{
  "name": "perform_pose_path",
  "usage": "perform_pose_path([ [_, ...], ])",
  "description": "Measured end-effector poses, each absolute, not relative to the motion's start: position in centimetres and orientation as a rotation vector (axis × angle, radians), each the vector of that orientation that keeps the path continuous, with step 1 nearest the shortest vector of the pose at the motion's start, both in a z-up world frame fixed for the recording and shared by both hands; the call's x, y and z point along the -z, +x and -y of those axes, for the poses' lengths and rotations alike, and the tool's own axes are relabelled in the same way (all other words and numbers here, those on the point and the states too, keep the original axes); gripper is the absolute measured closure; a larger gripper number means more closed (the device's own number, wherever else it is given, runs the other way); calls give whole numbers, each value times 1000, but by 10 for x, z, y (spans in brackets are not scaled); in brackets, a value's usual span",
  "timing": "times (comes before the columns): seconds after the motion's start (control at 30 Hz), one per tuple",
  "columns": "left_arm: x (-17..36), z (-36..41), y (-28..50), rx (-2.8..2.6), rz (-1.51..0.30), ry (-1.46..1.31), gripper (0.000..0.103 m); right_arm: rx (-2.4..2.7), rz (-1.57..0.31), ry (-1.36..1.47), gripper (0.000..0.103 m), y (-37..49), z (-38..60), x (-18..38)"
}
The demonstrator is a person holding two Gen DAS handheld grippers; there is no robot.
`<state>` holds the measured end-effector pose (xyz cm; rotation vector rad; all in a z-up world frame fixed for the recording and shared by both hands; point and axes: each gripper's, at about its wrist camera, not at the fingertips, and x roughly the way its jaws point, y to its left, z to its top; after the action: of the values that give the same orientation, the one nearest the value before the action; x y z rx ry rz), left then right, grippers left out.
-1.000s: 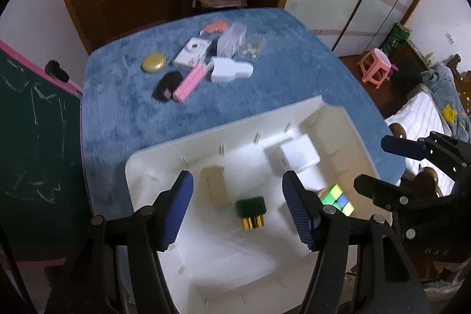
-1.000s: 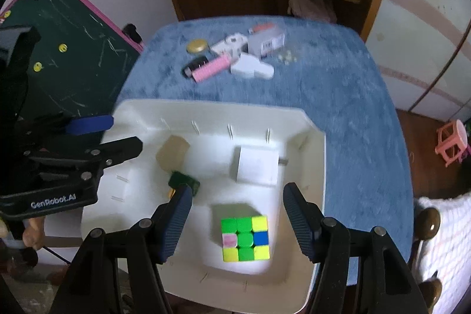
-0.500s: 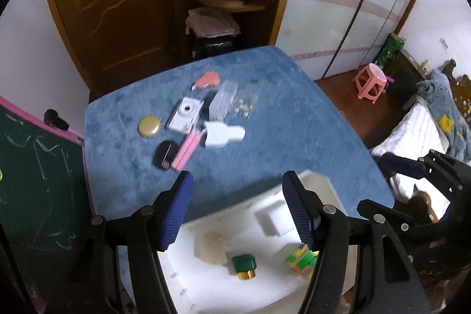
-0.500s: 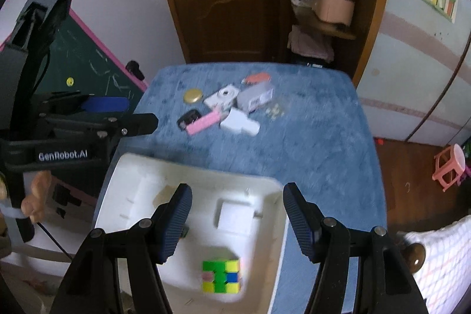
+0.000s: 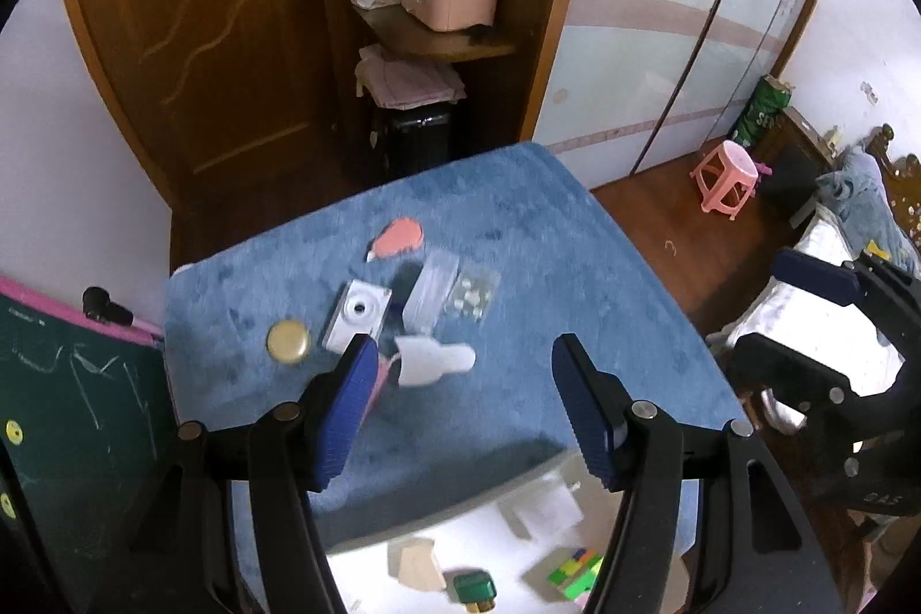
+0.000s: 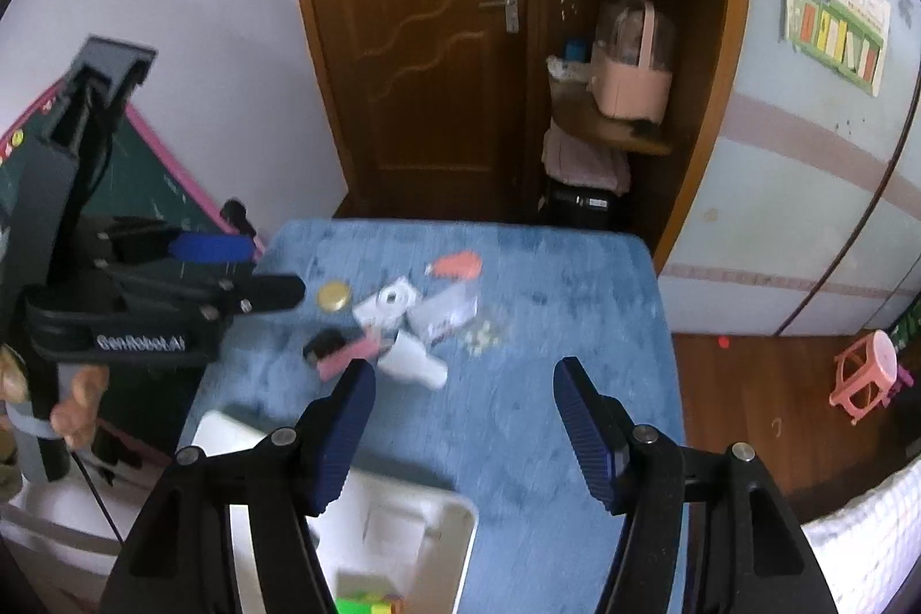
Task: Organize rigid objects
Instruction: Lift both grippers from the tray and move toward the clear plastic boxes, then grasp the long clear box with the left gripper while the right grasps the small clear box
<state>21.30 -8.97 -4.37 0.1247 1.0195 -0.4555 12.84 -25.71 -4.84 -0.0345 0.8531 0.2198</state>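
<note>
Covering the table, fuzzy blue cloth (image 5: pixel 518 222) bears a round brass tin (image 5: pixel 288 341).

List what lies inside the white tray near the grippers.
White tray: a colourful cube, a green-capped object, a beige block, a white block. Gripper arms cover its other areas.

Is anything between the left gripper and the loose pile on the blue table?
Nothing visible. The left gripper is open and empty above the blue table, and the pile, with the white camera and gold disc, lies ahead with only bare cloth before it.
</note>
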Motion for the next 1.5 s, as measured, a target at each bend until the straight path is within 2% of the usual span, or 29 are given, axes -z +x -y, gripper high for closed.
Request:
perform_pose_path([
  [0.3, 35, 107, 257, 438, -1009, 111, 36, -232, -801, -54, 35, 190, 270, 28],
  [0.37, 41, 110, 267, 429, -1015, 124, 35, -235, -802, -49, 30, 199, 273, 30],
  [0.5, 69, 115, 288, 409, -1062, 145, 32, -266, -821, -52, 30, 221, 275, 47],
  [1.07, 220, 140, 350, 359, -1374, 212, 32, -455, -1039, -132, 30, 295, 268, 225],
  [1.5, 268, 140, 370, 299, -1440, 163, 32, -524, -1098, -87, 30, 310, 258, 296],
])
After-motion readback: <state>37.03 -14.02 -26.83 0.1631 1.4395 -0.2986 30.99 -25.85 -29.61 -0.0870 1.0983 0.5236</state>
